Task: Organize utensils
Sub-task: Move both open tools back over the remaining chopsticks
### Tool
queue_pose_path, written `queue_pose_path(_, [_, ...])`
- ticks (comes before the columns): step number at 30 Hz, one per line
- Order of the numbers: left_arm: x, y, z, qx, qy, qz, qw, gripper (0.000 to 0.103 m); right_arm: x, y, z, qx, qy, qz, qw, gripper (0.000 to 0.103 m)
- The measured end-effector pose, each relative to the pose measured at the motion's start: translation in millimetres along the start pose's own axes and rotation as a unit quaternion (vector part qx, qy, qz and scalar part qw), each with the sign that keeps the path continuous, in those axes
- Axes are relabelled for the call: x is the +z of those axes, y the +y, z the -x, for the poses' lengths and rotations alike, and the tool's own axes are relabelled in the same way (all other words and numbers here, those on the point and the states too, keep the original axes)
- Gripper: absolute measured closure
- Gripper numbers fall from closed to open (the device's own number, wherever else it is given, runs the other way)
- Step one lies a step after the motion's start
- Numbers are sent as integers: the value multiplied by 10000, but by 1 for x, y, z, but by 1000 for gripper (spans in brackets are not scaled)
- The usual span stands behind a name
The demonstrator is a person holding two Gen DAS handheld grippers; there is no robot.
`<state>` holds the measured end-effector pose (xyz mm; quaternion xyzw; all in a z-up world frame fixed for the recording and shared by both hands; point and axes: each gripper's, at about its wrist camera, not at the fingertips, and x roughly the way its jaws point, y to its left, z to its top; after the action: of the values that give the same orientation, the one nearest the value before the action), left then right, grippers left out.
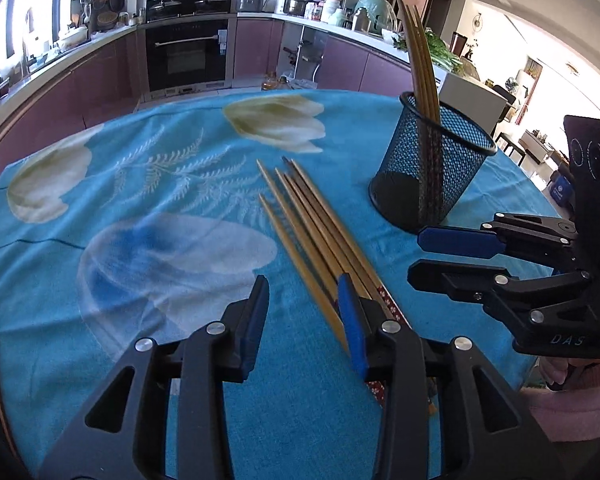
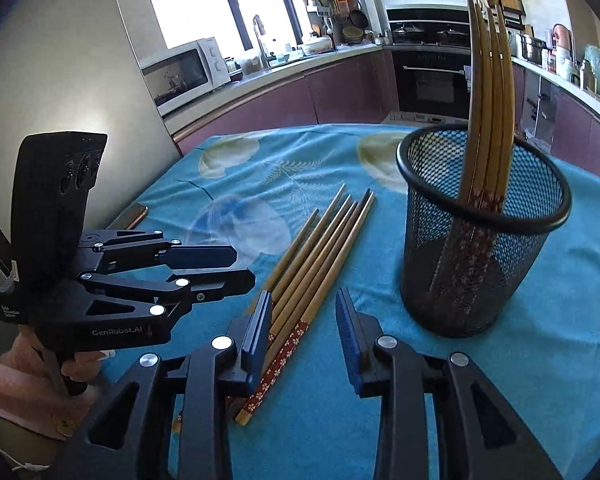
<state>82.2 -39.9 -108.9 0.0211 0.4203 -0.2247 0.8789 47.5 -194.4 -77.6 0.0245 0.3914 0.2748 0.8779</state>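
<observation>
Several bamboo chopsticks (image 1: 312,224) with red patterned ends lie side by side on the blue tablecloth; they also show in the right wrist view (image 2: 320,264). A black mesh holder (image 1: 432,164) stands upright with several chopsticks (image 1: 420,60) in it, and appears in the right wrist view (image 2: 480,232) too. My left gripper (image 1: 304,312) is open and empty, its right finger over the lying chopsticks. My right gripper (image 2: 306,320) is open and empty, above the chopsticks' patterned ends, left of the holder. Each gripper shows in the other's view: the right gripper (image 1: 416,252), the left gripper (image 2: 240,266).
The table carries a blue flowered cloth (image 1: 140,208). A phone (image 2: 130,216) lies at the table's left edge. Kitchen counters, an oven (image 1: 188,56) and a microwave (image 2: 184,72) stand beyond the table.
</observation>
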Motion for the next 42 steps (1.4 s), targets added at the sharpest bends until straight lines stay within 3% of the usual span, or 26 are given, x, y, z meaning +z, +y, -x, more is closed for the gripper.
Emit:
queue_pose_path(22, [-4,-9,-16,138,224,-227,9994,68,-10,-1,-18,-194,400,-80,9990,72])
queue_pose_path(32, [3,1,-22,251,261,-269,9990,83,-9,-4,-15,-426,566,-71,9975,74])
queue_pose_path(42, [5,9,-22,395,289,-143,9987,72,1,-3,-29,-671,475,-95,9966,74])
